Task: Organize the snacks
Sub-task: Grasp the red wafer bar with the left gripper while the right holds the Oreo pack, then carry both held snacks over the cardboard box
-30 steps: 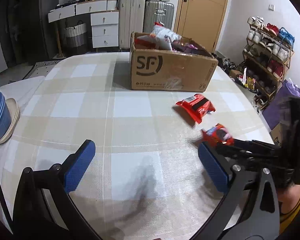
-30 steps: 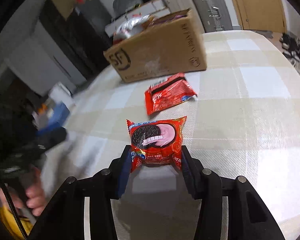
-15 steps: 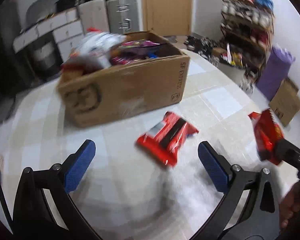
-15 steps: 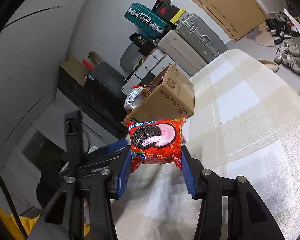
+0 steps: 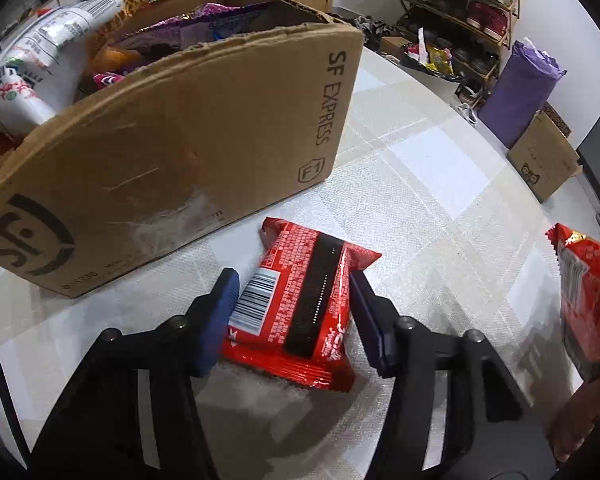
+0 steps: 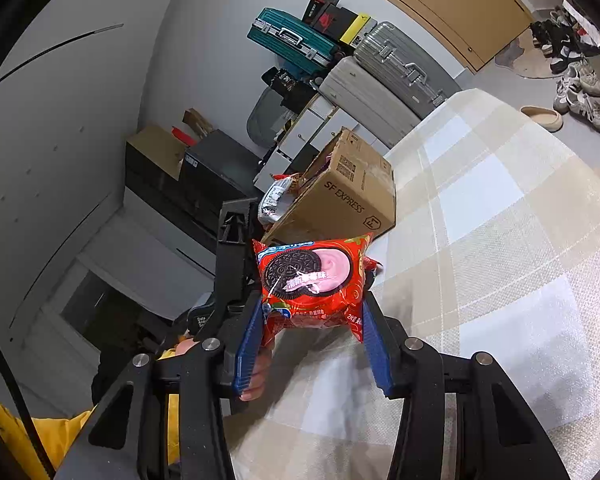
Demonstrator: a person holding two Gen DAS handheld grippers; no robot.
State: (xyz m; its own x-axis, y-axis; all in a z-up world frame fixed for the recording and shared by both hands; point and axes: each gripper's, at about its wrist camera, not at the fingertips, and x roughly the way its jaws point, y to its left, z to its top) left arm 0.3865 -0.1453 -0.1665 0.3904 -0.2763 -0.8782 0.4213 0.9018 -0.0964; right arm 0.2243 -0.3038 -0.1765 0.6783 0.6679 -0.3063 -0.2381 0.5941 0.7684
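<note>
- Left gripper, lower centre of the left wrist view: the jaws are closing around a red snack packet that lies flat on the checked tablecloth, just in front of the cardboard box. Both blue pads appear to meet the packet's side edges.
- To grip well, the pads should probably bite the packet's body rather than its crimped ends, and squeeze lightly; the wrapper likely crumples and slips.
- Pose: the left gripper points steeply down at the cloth.
- Right gripper, lower centre of the right wrist view: clenched on a red cookie packet, held clear above the cloth and pointing nearly level toward the box.
- The box, upper left, already holds several snack bags.
</note>
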